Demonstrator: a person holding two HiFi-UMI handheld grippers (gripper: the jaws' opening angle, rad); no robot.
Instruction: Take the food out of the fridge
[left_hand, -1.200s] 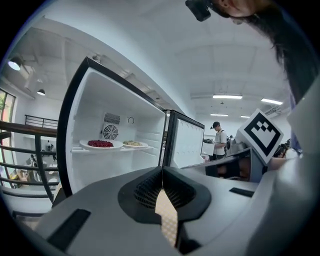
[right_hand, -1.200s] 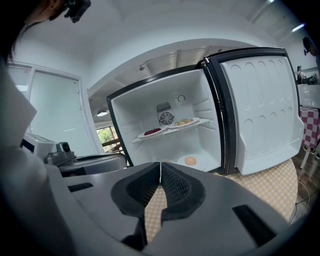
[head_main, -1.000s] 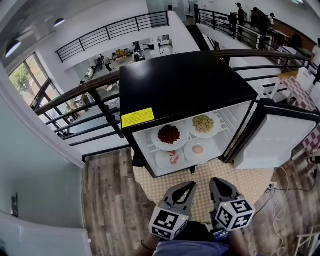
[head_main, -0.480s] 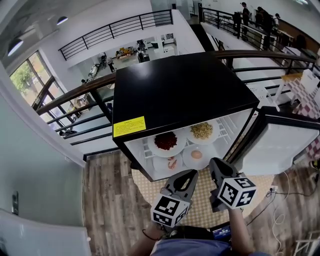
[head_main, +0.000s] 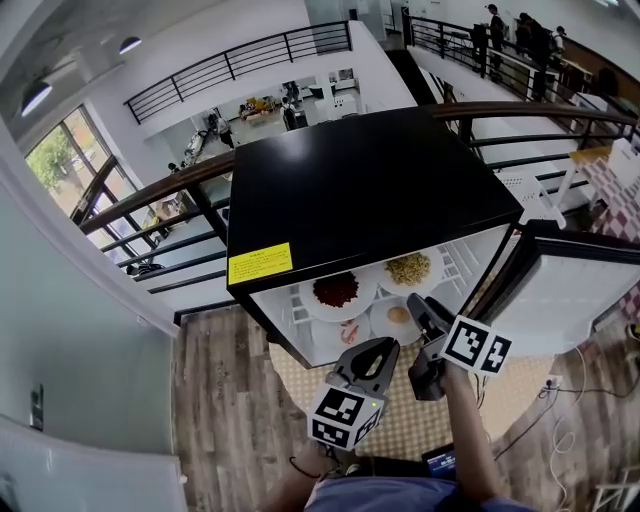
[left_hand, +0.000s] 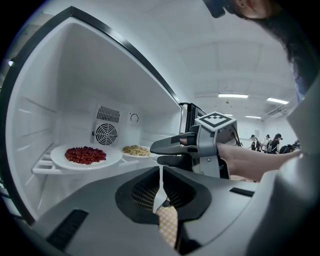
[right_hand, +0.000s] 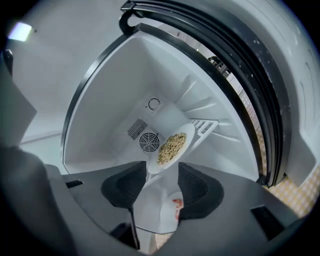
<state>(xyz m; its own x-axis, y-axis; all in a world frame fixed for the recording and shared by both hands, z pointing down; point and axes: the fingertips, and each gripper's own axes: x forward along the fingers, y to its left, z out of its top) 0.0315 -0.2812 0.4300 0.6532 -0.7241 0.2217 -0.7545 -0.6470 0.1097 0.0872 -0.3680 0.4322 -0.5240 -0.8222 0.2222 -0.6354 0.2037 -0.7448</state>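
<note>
The black fridge (head_main: 370, 190) stands open. On its upper shelf are a plate of red food (head_main: 338, 292) (left_hand: 85, 155) and a plate of pale noodles (head_main: 408, 269) (left_hand: 136, 150) (right_hand: 171, 147). The lower shelf holds a plate with shrimp (head_main: 348, 330) (right_hand: 172, 210) and a plate with a round pale item (head_main: 398, 318). My left gripper (head_main: 378, 352) (left_hand: 161, 187) is shut and empty, just outside the opening. Rolled onto its side, my right gripper (head_main: 420, 345) (right_hand: 157, 192) is at the fridge mouth by the lower right plate. Its jaws are opening, with nothing between them.
The fridge door (head_main: 570, 300) hangs open to the right. A checkered mat (head_main: 400, 425) lies under the fridge front on wooden flooring (head_main: 220, 400). A railing (head_main: 150, 195) runs behind the fridge, and cables (head_main: 600, 400) trail on the floor at the right.
My right gripper has moved forward to the fridge opening, rolled onto its side, and its jaws have come apart. The left gripper edged forward and stayed shut.
</note>
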